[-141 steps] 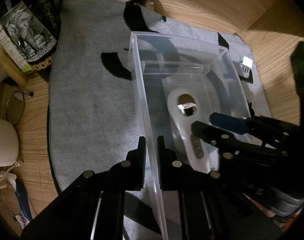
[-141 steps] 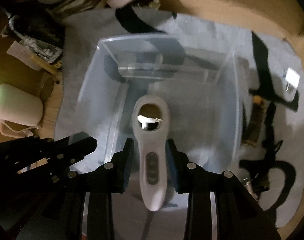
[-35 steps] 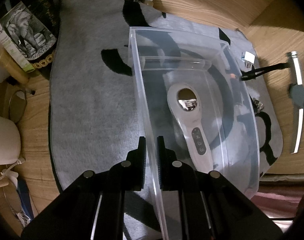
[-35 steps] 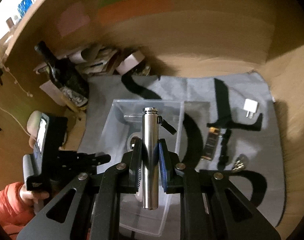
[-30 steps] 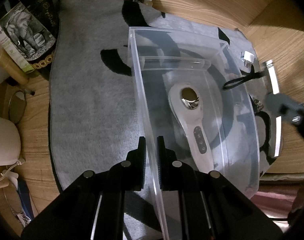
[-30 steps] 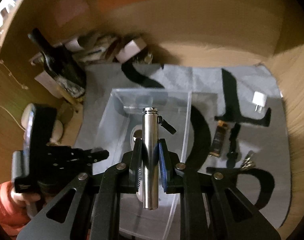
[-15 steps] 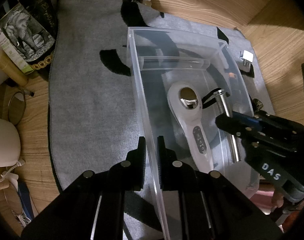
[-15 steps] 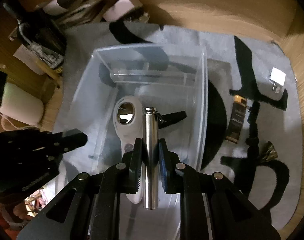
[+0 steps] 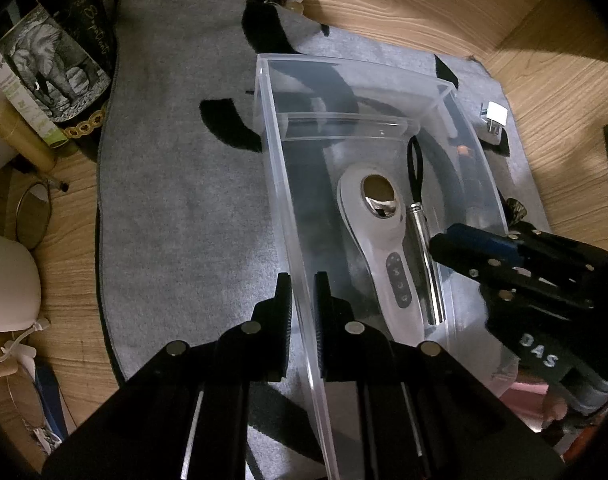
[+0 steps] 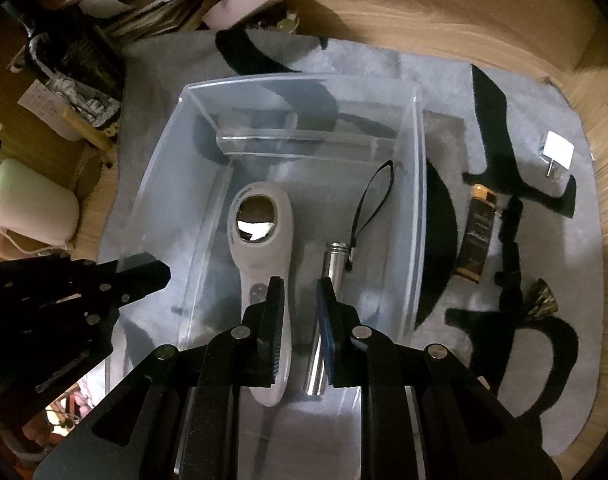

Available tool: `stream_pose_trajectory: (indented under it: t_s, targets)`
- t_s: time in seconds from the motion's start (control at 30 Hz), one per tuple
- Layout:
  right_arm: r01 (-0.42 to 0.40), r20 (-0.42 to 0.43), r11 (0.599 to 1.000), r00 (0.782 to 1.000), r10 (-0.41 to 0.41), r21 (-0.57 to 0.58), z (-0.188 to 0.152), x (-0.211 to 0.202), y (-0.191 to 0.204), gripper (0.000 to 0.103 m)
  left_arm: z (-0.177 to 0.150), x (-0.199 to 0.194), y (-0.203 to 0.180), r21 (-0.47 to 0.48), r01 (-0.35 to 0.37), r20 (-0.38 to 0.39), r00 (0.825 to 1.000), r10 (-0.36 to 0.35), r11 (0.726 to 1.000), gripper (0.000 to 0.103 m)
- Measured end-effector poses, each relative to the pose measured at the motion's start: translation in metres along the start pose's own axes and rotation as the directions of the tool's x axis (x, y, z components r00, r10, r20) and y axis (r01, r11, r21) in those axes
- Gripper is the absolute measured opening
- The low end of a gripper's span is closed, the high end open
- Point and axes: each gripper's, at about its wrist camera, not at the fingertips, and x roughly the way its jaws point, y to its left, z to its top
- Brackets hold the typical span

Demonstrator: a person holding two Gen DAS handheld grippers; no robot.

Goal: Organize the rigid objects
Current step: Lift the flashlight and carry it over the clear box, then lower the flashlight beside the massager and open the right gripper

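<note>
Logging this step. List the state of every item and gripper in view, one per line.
left gripper: shut on the bin wall.
right gripper: open, empty, above the bin.
clear bin: upright, no lid.
silver flashlight: lying in the bin, released.
white handheld device: lying in the bin beside the flashlight.
white plug: on the rug, outside the bin.

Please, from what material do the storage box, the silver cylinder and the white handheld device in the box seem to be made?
Storage box: clear, smooth plastic, probably; the rug shows through its walls.
Silver cylinder: polished metal, likely steel; it gives bright mirror-like reflections.
White handheld device: glossy white plastic, apparently, with a shiny chrome-like head.
</note>
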Motion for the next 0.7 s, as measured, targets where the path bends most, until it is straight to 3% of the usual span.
stream_pose_trajectory:
  t_s: [0.4,0.7]
  targets:
    - [-0.034,0.118,0.998,0.993,0.028,0.05,0.002,-0.053,-0.019,0.024,0.001,0.001,-0.001,-0.007,-0.009,-0.001,1.0,0.009,1.0,0.01]
    - [0.015,0.177,0.992,0.983,-0.037,0.128,-0.003,-0.091,-0.058,0.032,0.0,0.001,-0.002,-0.019,-0.018,0.001,1.0,0.018,1.0,0.01]
